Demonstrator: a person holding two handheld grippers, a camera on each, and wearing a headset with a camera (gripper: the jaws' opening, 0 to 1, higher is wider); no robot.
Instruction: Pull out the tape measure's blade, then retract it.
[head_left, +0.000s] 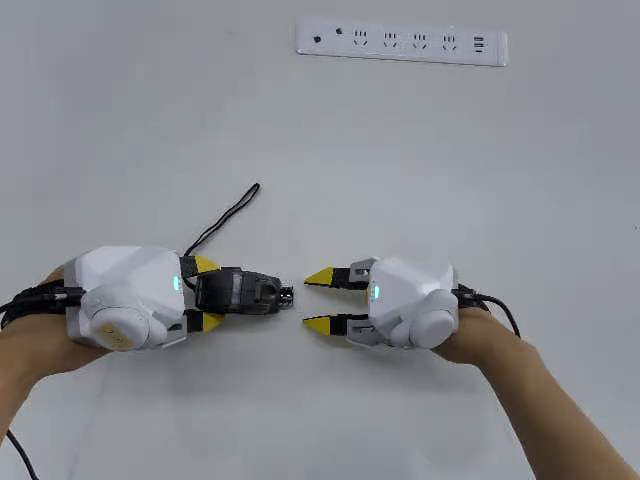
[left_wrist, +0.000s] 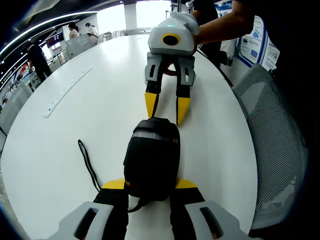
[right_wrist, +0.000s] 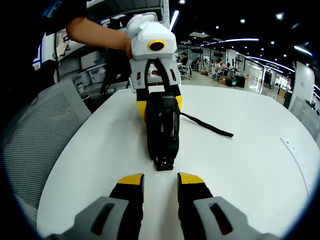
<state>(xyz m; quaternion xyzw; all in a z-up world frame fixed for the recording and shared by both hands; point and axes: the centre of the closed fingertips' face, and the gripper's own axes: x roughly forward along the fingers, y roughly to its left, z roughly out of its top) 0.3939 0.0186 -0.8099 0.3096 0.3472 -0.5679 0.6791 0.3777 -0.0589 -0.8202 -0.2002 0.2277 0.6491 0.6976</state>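
A black tape measure (head_left: 242, 292) lies on the white table between the yellow-tipped jaws of my left gripper (head_left: 207, 293), which is shut on its body (left_wrist: 152, 158). Its blade tip (right_wrist: 162, 162) points toward my right gripper (head_left: 319, 300), whose jaws stand open a short way from the tip, touching nothing. In the right gripper view the right gripper (right_wrist: 159, 180) faces the tape measure (right_wrist: 162, 126) end on. A black wrist strap (head_left: 224, 220) trails from the case across the table. The blade sits inside the case.
A white power strip (head_left: 401, 42) lies at the far side of the white table (head_left: 400, 180). A mesh chair (left_wrist: 280, 150) stands beside the table edge. Cables run from both grippers toward the person's arms.
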